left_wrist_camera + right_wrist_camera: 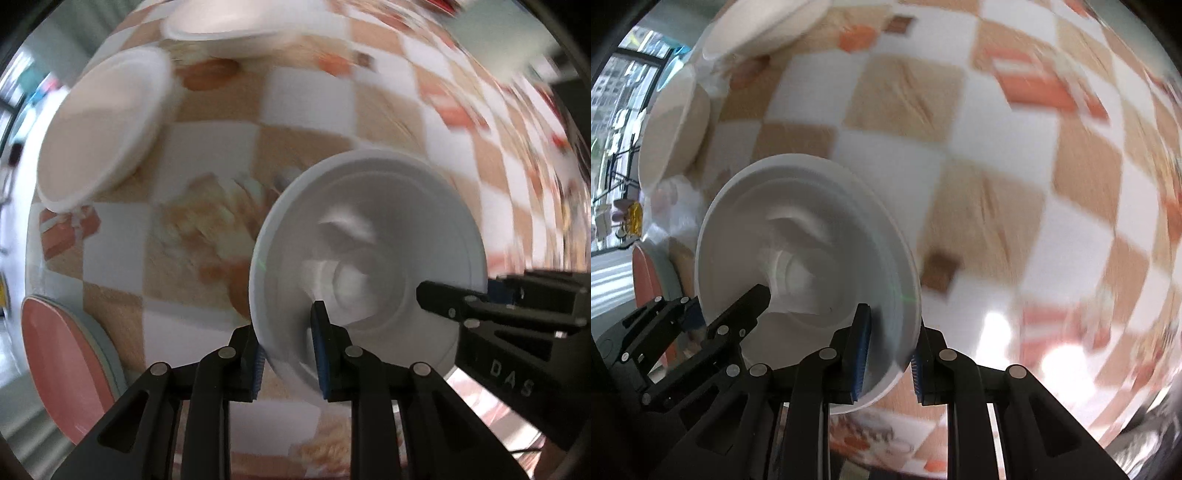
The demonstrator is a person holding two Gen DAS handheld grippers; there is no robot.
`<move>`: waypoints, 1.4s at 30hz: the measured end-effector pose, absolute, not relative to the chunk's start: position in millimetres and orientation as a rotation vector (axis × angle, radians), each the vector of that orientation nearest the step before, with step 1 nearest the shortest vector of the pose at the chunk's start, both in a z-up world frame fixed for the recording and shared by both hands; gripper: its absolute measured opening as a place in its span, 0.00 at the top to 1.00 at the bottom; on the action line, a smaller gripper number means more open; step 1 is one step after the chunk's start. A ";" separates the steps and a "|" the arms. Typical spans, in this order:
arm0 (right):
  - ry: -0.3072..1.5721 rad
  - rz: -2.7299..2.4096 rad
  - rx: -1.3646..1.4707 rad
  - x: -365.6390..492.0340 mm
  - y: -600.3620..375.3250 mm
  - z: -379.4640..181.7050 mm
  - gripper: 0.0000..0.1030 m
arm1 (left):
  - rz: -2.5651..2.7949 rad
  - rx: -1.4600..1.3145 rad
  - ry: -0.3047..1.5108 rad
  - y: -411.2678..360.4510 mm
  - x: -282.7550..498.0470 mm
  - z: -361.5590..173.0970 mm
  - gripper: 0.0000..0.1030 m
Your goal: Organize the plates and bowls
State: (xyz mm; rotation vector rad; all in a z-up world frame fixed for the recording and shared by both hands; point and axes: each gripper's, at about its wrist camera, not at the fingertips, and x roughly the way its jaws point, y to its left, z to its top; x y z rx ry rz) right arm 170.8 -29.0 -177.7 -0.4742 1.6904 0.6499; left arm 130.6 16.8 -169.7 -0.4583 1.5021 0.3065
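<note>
A white bowl [369,258] hangs above the checkered tablecloth [221,140], held at its rim from two sides. My left gripper [288,358] is shut on the near left part of the rim, one blue pad inside the bowl and one outside. In the right wrist view the same white bowl [805,251] sits at the left, and my right gripper [890,362] is shut on its right rim. The other gripper shows in each view: the right gripper [480,306] and the left gripper [701,321] on the opposite rim.
A cream plate [103,136] and another white dish [221,22] lie at the upper left. A pink plate [62,369] on a pale blue one sits at the lower left. Cream bowls [676,129] stand at the left, and the checkered cloth [997,166] spreads to the right.
</note>
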 end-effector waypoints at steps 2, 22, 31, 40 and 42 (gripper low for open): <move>1.707 0.617 -0.449 162.8 -44.0 -179.5 0.79 | 0.262 -0.414 1.516 1.0 127.7 -170.0 0.77; 1.732 0.518 -0.296 113.9 -142.7 -172.6 0.76 | 0.059 -0.159 1.518 -72.8 71.2 -154.2 0.30; 1.606 0.452 -0.302 167.4 -165.9 -130.3 0.20 | 0.148 -0.238 1.456 -11.7 50.1 -121.8 0.23; 1.509 0.482 -0.345 221.2 -129.5 -90.1 0.20 | 0.338 -0.338 1.398 67.3 54.2 -95.5 0.23; 1.505 0.520 -0.344 230.8 -103.0 -84.5 0.20 | 0.378 -0.358 1.379 85.8 55.6 -86.6 0.23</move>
